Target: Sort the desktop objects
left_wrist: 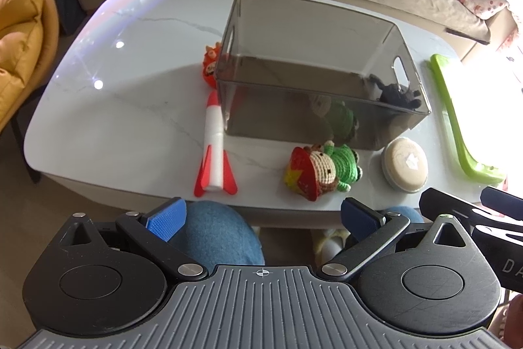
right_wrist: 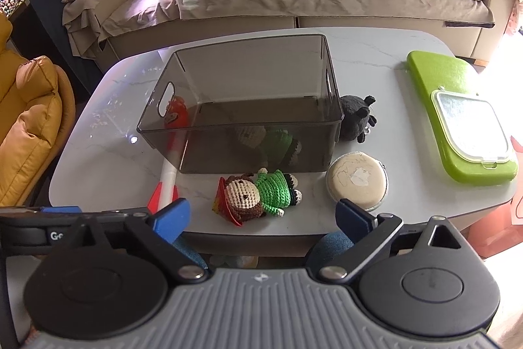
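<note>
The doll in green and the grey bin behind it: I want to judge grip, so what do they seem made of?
The doll in green looks like crocheted yarn: visible stitch loops, matte, soft. The grey bin seems to be smoke-tinted clear hard plastic, glossy: the toy rocket shows through its wall, and the doll is reflected in it.

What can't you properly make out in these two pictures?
- Orange toy: both views, mostly hidden behind the smoky bin.
- Rocket: right view, nose behind the bin, tail behind the right gripper.
- Black plush: left view, dim through the bin wall.
- Green case: left view, washed out by glare.
</note>
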`<state>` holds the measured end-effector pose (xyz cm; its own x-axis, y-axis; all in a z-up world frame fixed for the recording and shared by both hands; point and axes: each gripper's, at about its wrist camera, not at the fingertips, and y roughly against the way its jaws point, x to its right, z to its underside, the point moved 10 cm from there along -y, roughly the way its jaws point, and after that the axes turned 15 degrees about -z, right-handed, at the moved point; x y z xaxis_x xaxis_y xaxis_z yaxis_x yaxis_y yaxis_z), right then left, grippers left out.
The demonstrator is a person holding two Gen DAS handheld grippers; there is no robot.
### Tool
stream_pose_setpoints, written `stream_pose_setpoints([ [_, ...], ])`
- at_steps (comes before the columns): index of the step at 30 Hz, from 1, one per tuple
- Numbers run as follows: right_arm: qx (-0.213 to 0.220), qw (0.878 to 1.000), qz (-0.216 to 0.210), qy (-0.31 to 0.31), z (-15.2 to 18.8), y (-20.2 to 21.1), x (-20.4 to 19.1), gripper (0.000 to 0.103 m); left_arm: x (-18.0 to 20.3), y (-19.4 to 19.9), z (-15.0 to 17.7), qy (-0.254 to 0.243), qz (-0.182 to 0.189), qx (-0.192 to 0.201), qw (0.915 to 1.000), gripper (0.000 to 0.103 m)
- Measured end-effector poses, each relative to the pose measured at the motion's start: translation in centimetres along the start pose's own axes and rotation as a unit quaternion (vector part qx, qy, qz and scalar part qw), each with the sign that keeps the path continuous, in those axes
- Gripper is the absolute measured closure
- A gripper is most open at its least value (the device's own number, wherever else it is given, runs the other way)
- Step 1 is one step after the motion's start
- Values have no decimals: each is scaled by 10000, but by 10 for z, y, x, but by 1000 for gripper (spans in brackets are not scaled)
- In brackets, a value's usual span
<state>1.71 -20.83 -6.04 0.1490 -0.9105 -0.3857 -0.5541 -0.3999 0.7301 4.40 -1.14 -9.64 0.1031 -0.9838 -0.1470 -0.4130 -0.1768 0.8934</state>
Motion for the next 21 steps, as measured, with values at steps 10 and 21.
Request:
stream_pose_setpoints([
  [10, -42, 9998, 163, -56, 1, -3, 5, 5, 0, -3, 2, -20, 10, -66, 10000, 0],
  [21, -68, 9997, 221, -108, 4, -3, 11, 5, 2, -6, 3, -18, 19, -110, 9999, 0],
])
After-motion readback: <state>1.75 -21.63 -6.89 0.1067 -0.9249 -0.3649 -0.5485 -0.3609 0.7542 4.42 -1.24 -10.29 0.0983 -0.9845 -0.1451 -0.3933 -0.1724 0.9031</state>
